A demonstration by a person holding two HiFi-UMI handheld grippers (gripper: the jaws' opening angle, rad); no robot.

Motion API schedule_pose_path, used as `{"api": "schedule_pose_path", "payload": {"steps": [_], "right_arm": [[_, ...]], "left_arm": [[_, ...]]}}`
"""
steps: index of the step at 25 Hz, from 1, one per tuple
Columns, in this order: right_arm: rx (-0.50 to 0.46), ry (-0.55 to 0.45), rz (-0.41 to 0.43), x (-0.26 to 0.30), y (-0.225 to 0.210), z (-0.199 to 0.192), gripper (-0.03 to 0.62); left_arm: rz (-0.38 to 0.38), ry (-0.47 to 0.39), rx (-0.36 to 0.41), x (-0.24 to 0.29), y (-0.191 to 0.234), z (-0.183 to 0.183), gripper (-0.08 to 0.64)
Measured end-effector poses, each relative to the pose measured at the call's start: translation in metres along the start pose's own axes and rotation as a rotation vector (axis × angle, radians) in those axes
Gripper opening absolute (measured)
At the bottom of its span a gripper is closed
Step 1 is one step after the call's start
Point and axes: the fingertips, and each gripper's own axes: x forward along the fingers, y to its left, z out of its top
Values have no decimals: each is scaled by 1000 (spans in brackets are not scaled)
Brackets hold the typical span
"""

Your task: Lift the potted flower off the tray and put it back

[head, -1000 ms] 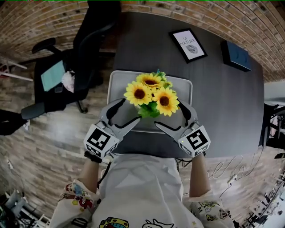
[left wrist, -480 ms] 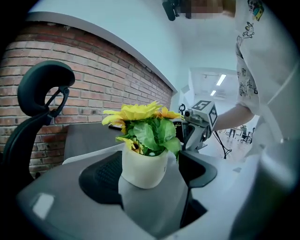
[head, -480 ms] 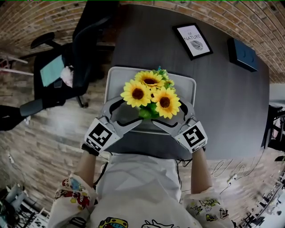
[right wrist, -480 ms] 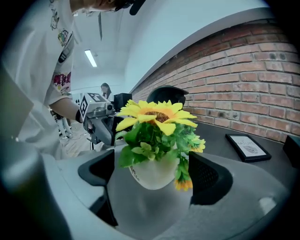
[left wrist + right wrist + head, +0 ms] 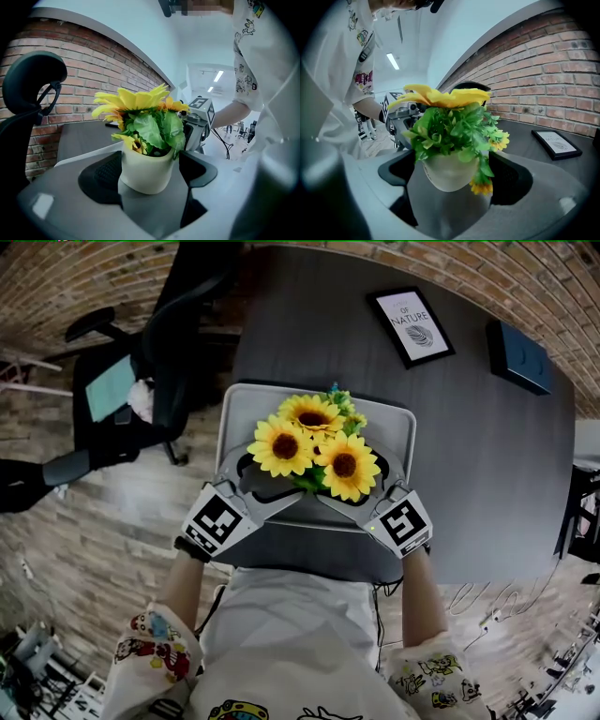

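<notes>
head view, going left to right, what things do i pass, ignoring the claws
office chair → potted flower → framed print → dark blue box

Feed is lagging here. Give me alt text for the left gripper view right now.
A cream pot of yellow sunflowers stands on the grey tray between the left gripper's open jaws, which have just been opening. The right gripper's marker cube shows behind it, and a brick wall and black chair lie left.
</notes>
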Motion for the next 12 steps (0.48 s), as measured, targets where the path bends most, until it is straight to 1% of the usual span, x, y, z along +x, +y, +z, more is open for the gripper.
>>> {"api": "schedule_pose_path", "payload": {"steps": [7,12], "right_arm": [[31,-11,35,5,-6,-8,490],[43,-26,54,10,-6,-9,490]], "left_arm": [[-18,15,15,8,4,-3,397],[-32,6,5,9,4,-4,405]]}}
